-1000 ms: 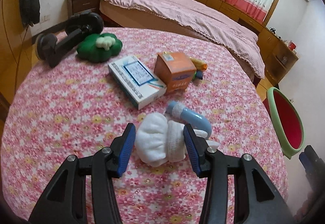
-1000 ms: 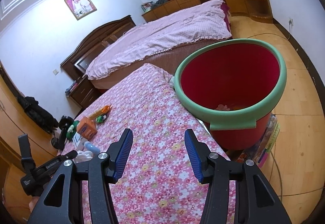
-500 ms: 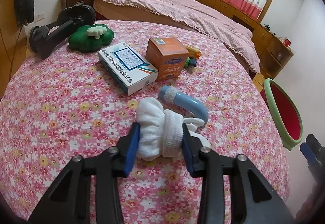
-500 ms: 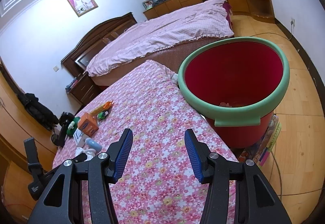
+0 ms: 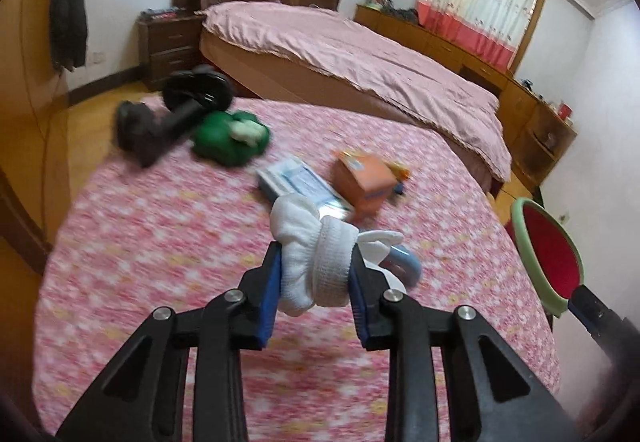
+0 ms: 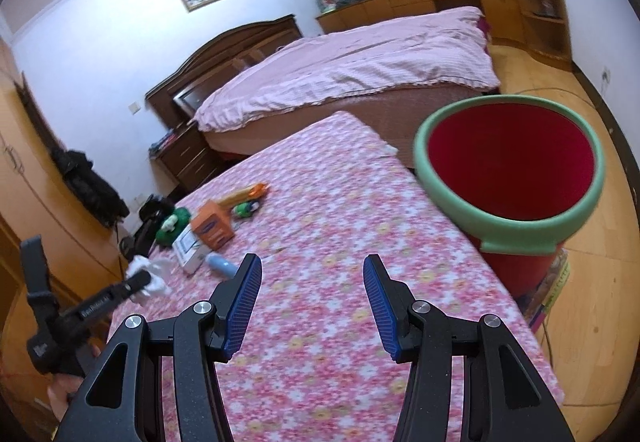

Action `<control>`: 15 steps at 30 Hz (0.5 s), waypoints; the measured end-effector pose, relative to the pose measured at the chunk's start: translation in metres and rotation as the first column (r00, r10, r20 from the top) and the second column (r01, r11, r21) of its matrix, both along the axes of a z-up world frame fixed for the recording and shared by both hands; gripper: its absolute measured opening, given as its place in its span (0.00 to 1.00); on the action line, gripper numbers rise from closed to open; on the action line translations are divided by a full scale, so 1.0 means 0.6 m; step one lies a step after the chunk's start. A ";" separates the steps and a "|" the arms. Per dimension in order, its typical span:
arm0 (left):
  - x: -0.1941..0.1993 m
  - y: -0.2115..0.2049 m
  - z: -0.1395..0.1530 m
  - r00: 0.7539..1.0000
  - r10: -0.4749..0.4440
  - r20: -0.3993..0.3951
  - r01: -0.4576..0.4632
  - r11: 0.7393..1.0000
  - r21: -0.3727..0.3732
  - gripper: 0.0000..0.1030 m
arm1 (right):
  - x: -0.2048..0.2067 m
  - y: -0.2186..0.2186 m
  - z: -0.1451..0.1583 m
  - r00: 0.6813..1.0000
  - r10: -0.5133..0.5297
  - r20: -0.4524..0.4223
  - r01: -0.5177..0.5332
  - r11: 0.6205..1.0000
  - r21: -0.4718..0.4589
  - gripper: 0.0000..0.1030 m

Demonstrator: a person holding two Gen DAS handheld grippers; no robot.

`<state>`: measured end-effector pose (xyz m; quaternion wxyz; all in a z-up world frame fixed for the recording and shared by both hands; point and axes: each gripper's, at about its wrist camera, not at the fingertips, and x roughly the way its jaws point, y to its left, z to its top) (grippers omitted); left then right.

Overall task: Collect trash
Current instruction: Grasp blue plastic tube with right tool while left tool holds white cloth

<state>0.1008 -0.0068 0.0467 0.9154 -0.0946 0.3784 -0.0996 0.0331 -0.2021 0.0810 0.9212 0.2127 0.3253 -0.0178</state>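
My left gripper [image 5: 314,274] has its jaws clamped on the white sock bundle [image 5: 310,250], pinching it across the cuff so the loose wad cannot unroll, and holds it clear above the bench [image 5: 132,242]. My right gripper [image 6: 312,302] hangs with jaws wide apart and empty over the near bench. The red bin [image 6: 508,169] stands off the bench's right edge, so the carry should be short.

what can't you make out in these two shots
- Print on the white box and orange box: left wrist view, motion blur.
- Blue tube: mostly behind the white sock held by the left gripper.
- Red bin bottom: right wrist view, near rim blocks it.
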 end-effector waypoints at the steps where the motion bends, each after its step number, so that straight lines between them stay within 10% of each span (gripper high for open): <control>1: 0.002 0.009 -0.001 1.000 0.011 0.003 -0.011 1.000 0.004 0.30 | 0.008 0.010 -0.001 1.000 0.017 -0.006 -0.017 1.000 -0.007 0.53; 15: 0.036 0.085 -0.063 0.990 0.127 -0.061 -0.125 0.991 0.041 0.30 | 0.131 0.108 -0.051 0.974 0.198 -0.113 -0.206 0.977 -0.060 0.53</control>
